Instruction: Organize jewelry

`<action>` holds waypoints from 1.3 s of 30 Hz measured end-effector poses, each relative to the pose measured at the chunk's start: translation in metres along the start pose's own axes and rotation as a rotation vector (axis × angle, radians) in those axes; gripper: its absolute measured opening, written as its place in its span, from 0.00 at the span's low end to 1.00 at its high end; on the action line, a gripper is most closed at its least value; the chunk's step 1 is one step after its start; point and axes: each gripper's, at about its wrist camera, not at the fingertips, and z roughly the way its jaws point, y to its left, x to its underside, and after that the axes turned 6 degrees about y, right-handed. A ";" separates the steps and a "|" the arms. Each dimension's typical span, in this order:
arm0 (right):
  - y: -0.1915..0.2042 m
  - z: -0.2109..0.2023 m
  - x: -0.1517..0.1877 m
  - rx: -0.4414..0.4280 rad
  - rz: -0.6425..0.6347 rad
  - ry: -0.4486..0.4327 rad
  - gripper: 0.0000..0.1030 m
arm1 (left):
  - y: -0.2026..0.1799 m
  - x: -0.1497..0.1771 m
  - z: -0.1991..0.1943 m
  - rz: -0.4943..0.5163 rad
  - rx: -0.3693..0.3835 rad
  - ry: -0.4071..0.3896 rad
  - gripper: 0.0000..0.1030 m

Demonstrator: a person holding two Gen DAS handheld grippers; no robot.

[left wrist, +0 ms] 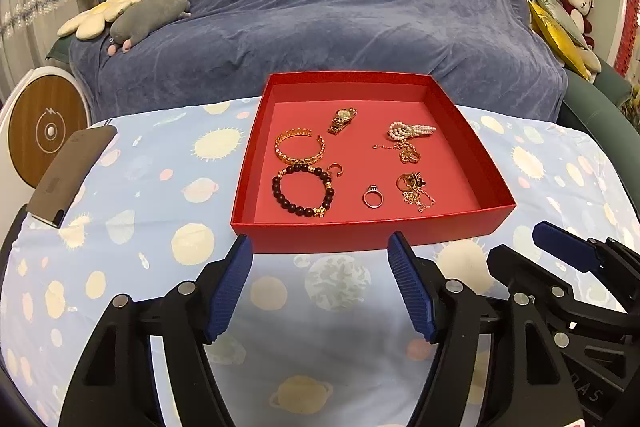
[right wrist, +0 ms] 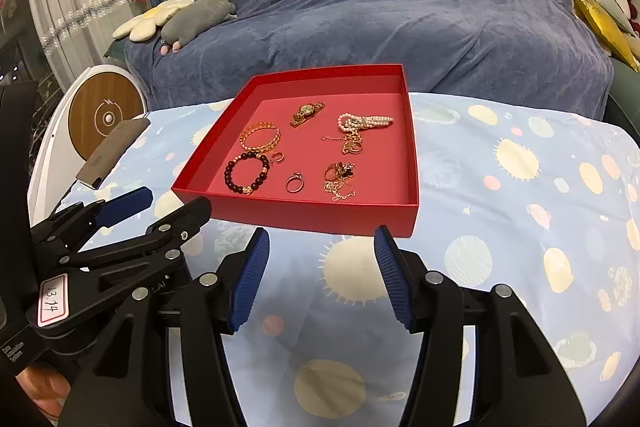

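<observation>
Red tray (left wrist: 372, 227); pale-blue planet-print tablecloth (left wrist: 160, 227); gold bangle (left wrist: 299, 147); dark-bead bracelet (left wrist: 303, 191); blue-grey sofa cover (left wrist: 320, 7).

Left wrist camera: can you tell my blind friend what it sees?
A red box on a planet-print cloth holds a gold watch, gold bangle, dark bead bracelet, ring, pearls and tangled chains. The open left gripper waits in front.

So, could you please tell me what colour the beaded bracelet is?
Dark maroon beaded bracelet with gold accents, clearest in the left wrist view.

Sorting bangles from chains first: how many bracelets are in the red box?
2. The gold cuff bracelet lies left of centre; the dark beaded bracelet lies just in front of it. The tangled chains may hide another.
</observation>
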 end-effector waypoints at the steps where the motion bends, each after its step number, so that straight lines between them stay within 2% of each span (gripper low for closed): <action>1: -0.001 0.000 0.000 0.002 0.003 0.003 0.52 | -0.001 0.001 0.000 0.001 -0.005 0.001 0.66; 20: -0.003 -0.001 0.004 0.043 0.003 -0.005 0.63 | 0.002 0.006 0.000 0.006 -0.033 0.006 0.71; 39: -0.003 -0.001 0.003 0.048 0.002 -0.006 0.64 | 0.001 0.005 0.000 0.005 -0.039 0.007 0.71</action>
